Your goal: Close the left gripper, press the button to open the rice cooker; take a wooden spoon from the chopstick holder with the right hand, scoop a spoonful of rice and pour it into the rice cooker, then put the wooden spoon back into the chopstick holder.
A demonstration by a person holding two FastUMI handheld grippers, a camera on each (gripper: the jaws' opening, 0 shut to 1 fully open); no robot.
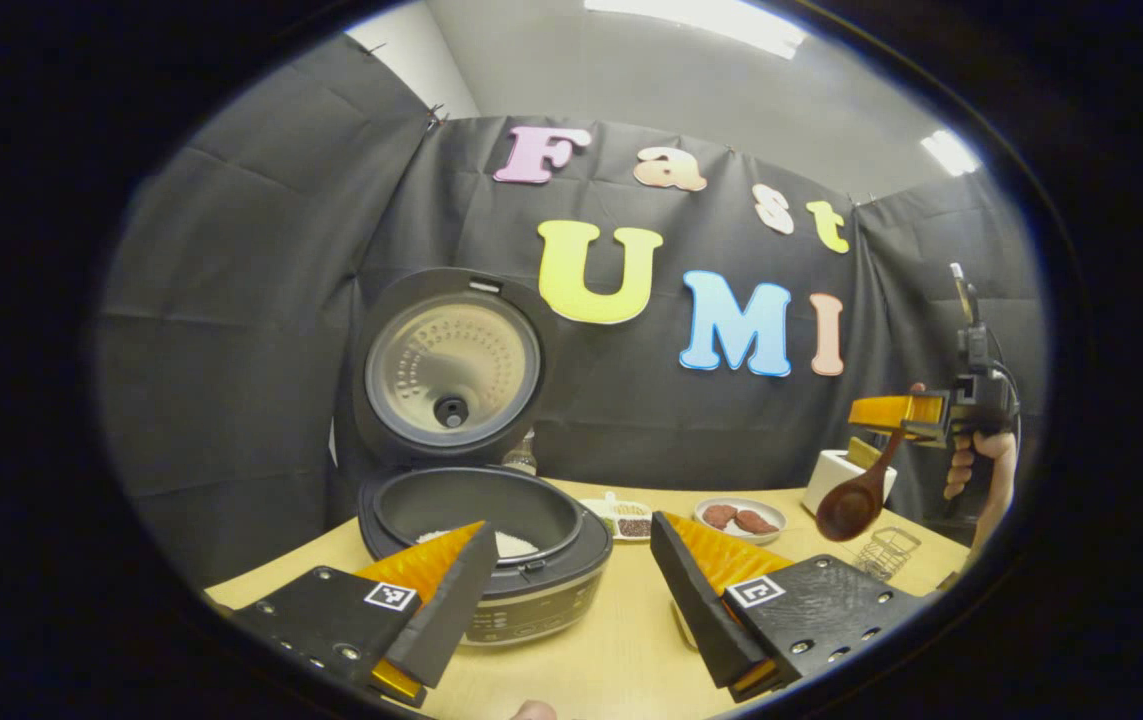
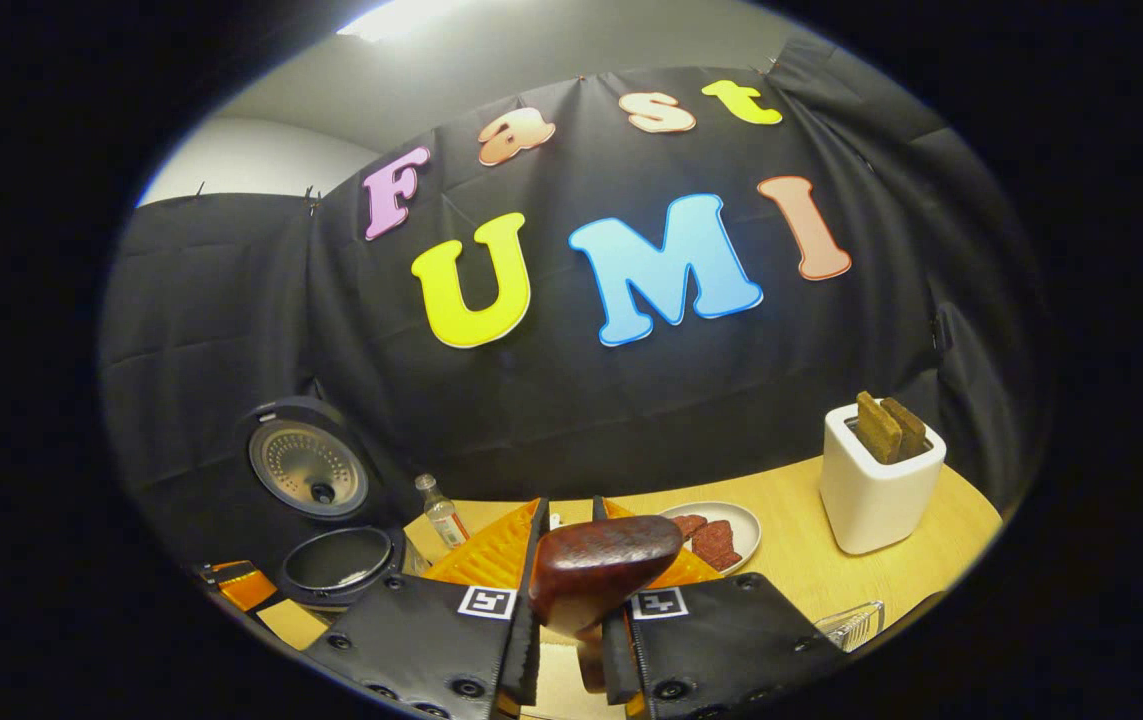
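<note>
Right gripper view, bottom centre: the right gripper pinches one wooden spoon, bowl up. Left gripper view shows the left gripper spread wide at the bottom, one rice cooker centre-left, lid up, rice inside. Chopstick holder sits lower right. Best lower the spoon straight down, handle vertical. Two plates behind, one toaster.

A staged kitchen corner inside a recording booth: black cloth walls enclose a pale wooden worktop carrying an open rice cooker, a plate of food and a white holder.
</note>
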